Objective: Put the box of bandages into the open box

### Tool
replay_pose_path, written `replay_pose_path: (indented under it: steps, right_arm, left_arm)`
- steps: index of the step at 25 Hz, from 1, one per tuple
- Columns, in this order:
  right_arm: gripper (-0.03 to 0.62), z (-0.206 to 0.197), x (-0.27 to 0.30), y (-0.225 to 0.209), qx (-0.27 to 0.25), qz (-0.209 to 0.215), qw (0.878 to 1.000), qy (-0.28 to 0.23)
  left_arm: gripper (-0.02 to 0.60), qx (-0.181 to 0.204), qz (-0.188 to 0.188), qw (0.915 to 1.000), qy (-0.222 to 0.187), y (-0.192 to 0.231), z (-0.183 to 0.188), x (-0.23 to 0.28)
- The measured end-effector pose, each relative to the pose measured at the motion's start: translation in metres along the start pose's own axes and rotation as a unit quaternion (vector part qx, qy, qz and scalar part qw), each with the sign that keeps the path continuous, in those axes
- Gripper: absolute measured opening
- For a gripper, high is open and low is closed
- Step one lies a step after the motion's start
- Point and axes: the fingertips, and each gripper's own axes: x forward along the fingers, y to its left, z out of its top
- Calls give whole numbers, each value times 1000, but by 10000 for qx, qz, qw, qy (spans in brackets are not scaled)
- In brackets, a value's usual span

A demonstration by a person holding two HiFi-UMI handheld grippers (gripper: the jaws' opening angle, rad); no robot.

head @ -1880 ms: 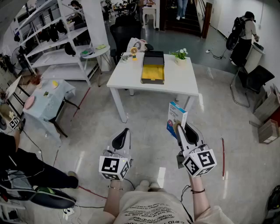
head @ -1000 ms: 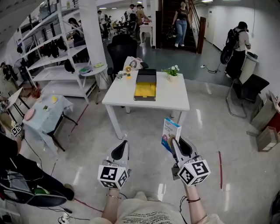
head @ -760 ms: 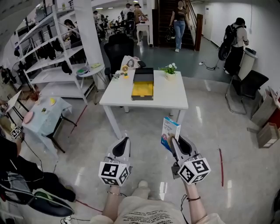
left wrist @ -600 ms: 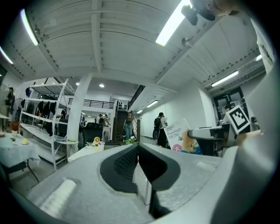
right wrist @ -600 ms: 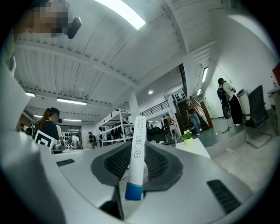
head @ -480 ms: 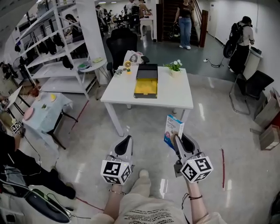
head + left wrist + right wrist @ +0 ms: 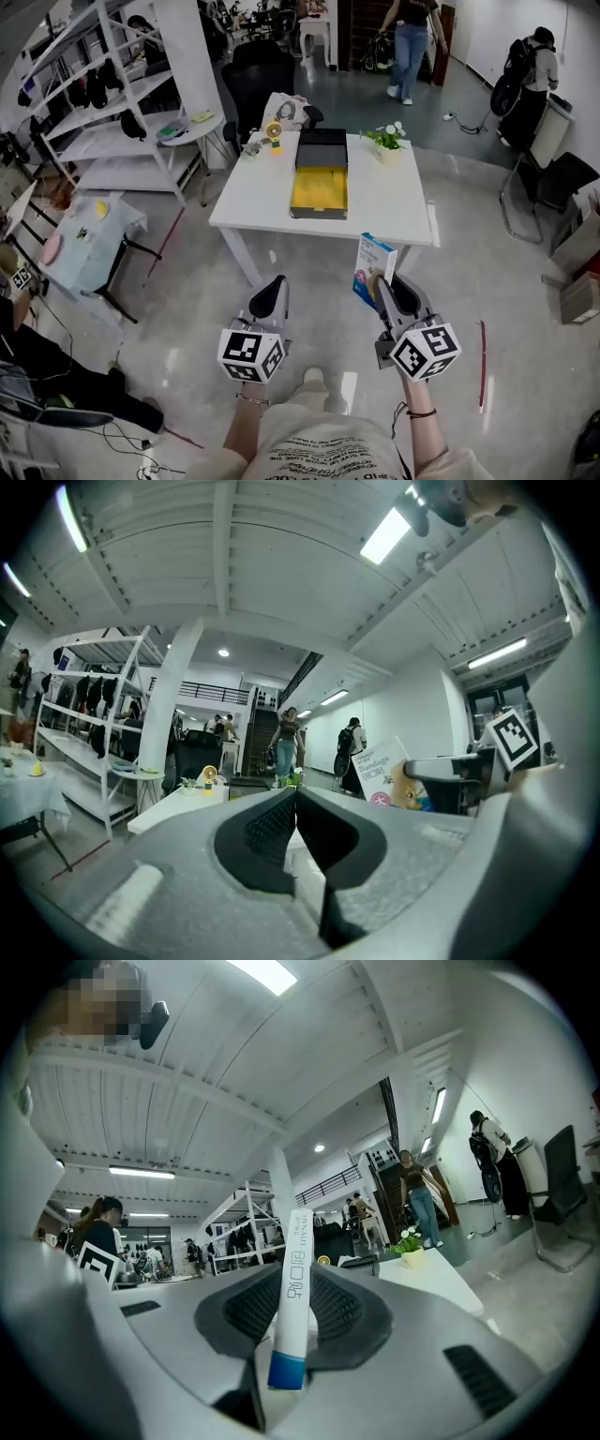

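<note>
The bandage box (image 7: 373, 270), white and blue, stands upright in my right gripper (image 7: 386, 284), whose jaws are shut on it; in the right gripper view its narrow edge (image 7: 292, 1300) rises between the pads. My left gripper (image 7: 271, 294) is shut with nothing in it, its pads meeting (image 7: 293, 817). Both grippers point level at the white table (image 7: 253, 195) ahead. On that table lies the open box (image 7: 320, 187), black with a yellow inside, its lid folded back on the far side.
A small plant pot (image 7: 388, 147), a little yellow fan (image 7: 274, 135) and a bag (image 7: 292, 109) sit along the table's far edge. White shelving (image 7: 103, 103) and a cloth-covered side table (image 7: 84, 234) stand at left. People stand by the stairs (image 7: 411, 37). A chair (image 7: 553, 183) is at right.
Both grippers have moved forward toward the white table, which now lies closer beneath them. The bandage box stays gripped upright in the right gripper. The left gripper stays shut.
</note>
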Motion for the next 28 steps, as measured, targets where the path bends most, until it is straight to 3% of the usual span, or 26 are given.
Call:
replay_pose_path:
  steps: [11, 28]
  right_arm:
    - [92, -10, 101, -24, 8, -151, 9998, 157]
    - [92, -20, 173, -70, 296, -396, 9983, 323]
  left_arm:
    - [23, -154, -76, 9998, 94, 75, -6, 76]
    - [23, -364, 48, 9987, 359, 125, -28, 135]
